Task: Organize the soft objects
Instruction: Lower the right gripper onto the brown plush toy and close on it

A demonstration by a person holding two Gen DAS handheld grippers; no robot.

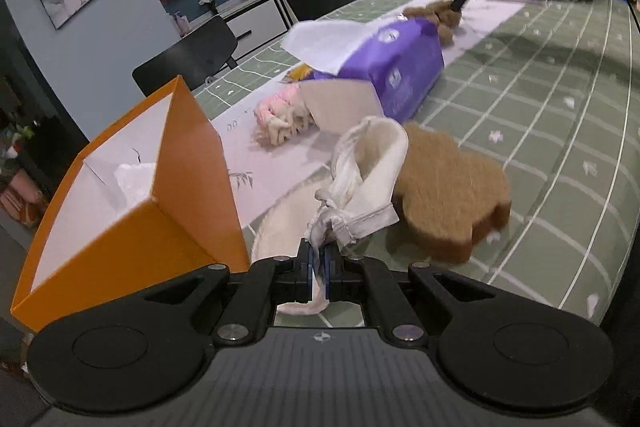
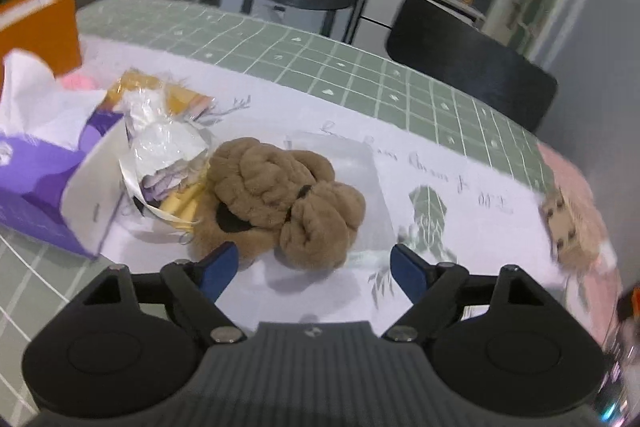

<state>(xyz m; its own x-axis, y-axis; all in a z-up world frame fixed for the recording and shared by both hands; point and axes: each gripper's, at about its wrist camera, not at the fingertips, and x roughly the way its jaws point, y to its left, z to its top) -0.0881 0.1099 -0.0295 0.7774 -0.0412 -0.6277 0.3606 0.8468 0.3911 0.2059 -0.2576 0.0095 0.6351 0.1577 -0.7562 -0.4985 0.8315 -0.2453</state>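
A sage-green tablecloth (image 1: 540,75) is crossed by a white grid dotted with small white motifs. A white paper runner (image 2: 420,195) is printed with grey-green leaves and dark script. At the near left, an orange box (image 1: 192,187) is lined in white. A purple tissue pack (image 1: 400,67) is topped with white tissue. A tan plush toy (image 2: 280,195) is marked with black patches. Blue pads (image 2: 218,269) are fitted on black grippers.
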